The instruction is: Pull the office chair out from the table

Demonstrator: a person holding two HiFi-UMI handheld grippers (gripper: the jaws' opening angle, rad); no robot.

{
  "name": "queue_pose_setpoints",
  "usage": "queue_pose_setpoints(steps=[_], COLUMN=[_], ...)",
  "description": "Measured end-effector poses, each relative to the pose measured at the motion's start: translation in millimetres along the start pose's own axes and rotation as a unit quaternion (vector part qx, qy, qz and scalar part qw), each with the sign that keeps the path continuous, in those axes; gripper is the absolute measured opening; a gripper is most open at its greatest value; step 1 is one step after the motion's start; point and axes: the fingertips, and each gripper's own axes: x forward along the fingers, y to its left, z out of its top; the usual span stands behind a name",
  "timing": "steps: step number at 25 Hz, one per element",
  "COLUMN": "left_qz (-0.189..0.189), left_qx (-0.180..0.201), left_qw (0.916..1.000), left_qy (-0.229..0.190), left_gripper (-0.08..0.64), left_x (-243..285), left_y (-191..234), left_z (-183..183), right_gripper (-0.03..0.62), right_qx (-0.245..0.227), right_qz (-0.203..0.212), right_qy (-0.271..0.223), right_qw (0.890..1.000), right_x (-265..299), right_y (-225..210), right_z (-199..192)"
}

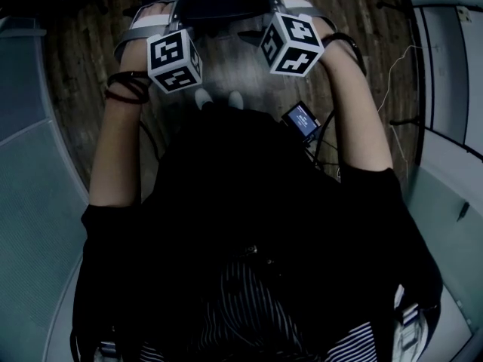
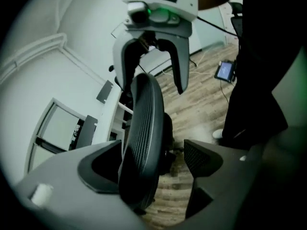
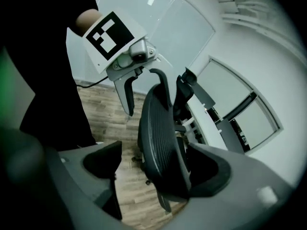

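The black mesh back of the office chair (image 2: 144, 128) stands upright between the jaws of my left gripper (image 2: 153, 152). It lies against one jaw, and wood floor shows in the gap to the other. My right gripper (image 3: 156, 152) straddles the same chair back (image 3: 160, 138) a little further along its top edge, also with a clear gap on one side. In the head view both grippers, left (image 1: 151, 23) and right (image 1: 298, 10), sit side by side over the chair's top rim (image 1: 223, 2). The white table (image 3: 211, 123) stands just beyond the chair.
A small device with a lit screen (image 1: 302, 119) lies on the wood floor by my feet, with cables trailing from it. Glass partition walls (image 3: 158, 37) curve around the room. The table's edge (image 2: 108, 119) has dark fittings under it.
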Motion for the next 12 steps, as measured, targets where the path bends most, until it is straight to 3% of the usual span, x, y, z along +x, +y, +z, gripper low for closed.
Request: queue_pose_setpoints(steps=[3,6,8,9,10,12], left_qz=[0.023,0.046,0.064,0.076,0.089,0.107], left_qx=[-0.085,-0.17,-0.217,-0.246,-0.283,-0.368], left_qw=[0.9939,0.9748,0.9575,0.9443,0.9259,0.8763], left_qy=[-0.066,-0.137,-0.18,-0.205,-0.234,-0.292], left_gripper=[0.364,0.243,0.167,0.147,0.126,0.053], left_x=[-38,-75,-95,-105,-115,-134], left_y=[13,27,35,41,47,60], left_z=[19,38,49,53,56,57], right_gripper=[0.433,0.414,0.39,0.366,0.316,0.167], right_qx=[0.042,0.093,0.126,0.145,0.167,0.221], right_qz=[-0.022,-0.032,-0.038,-0.043,-0.047,-0.054], right_qy=[-0.04,-0.088,-0.117,-0.134,-0.154,-0.201], right_qw=[0.998,0.991,0.984,0.979,0.973,0.953], right_x=[-27,-51,-64,-71,-78,-93], right_y=[-4,-7,-11,-14,-17,-25], right_z=[10,24,33,38,44,53])
